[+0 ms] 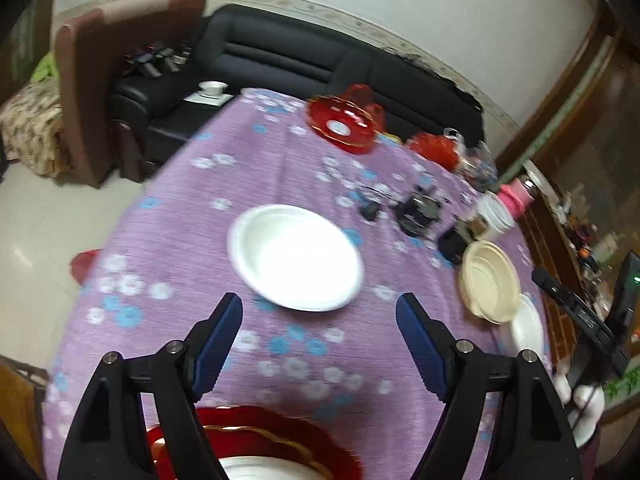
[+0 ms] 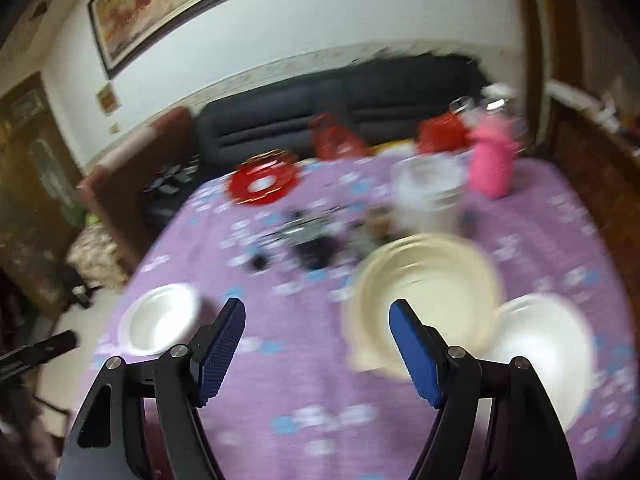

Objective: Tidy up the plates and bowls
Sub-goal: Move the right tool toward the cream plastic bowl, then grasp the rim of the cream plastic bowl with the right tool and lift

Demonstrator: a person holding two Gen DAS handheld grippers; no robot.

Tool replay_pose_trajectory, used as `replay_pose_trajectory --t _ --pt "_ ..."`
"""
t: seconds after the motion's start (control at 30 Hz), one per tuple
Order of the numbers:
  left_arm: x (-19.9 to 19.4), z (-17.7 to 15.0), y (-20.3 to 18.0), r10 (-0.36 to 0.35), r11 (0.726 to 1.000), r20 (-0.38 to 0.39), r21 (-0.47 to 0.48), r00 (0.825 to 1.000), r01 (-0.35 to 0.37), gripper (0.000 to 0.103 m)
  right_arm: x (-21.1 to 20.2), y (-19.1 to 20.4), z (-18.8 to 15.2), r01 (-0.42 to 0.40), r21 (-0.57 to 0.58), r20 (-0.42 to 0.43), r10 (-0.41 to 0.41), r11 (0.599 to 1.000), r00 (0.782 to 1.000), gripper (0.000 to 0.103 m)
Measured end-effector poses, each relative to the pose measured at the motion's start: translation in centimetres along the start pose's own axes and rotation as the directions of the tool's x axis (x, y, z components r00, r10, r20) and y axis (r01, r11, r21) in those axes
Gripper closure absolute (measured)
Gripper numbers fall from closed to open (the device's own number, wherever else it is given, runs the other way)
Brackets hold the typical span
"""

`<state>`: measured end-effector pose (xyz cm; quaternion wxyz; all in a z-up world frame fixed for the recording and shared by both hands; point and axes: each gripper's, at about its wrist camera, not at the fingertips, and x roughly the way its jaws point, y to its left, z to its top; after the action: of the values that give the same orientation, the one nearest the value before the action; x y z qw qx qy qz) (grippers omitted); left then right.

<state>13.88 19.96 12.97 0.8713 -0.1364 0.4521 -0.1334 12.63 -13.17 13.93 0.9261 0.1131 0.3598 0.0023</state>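
Observation:
A white plate (image 1: 296, 258) lies in the middle of the purple flowered tablecloth (image 1: 200, 216), just ahead of my left gripper (image 1: 319, 308), which is open and empty. A red plate with a gold rim (image 1: 256, 436) sits under that gripper at the near edge. A cream bowl (image 1: 490, 280) and a second white plate (image 1: 528, 330) lie to the right. In the right wrist view the cream bowl (image 2: 428, 296) is just ahead of my right gripper (image 2: 317, 314), open and empty, with the second white plate (image 2: 548, 348) to its right and the first white plate (image 2: 160, 318) to the left.
A red glass dish (image 1: 344, 122) stands at the far side of the table. Small dark gadgets (image 1: 416, 210), a clear jar (image 2: 430, 192) and a pink bottle (image 2: 492, 160) crowd the far right. A black sofa (image 1: 280, 60) stands behind the table.

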Motion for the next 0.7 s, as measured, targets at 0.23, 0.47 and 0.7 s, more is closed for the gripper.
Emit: replay_pose_trajectory --t 0.23,0.47,0.7 --pt "3.0 -2.3 -5.0 -0.047 0.998 -0.080 0.046 0.996 0.051 0.024 2.1 -8.8 1.3 0.165 0.070 -0.045 -0.162 0.984 0.986 0.024" --pt "3.4 -4.0 -7.1 -0.045 0.995 -0.118 0.088 0.992 0.055 0.024 7.1 -11.3 2.0 0.207 0.030 -0.152 -0.200 0.978 0.968 0.025" --pt "2.7 -3.8 -6.7 -0.031 0.997 -0.095 0.065 0.995 0.037 0.024 9.4 -10.5 1.1 0.171 0.021 -0.268 -0.160 0.985 0.950 0.075"
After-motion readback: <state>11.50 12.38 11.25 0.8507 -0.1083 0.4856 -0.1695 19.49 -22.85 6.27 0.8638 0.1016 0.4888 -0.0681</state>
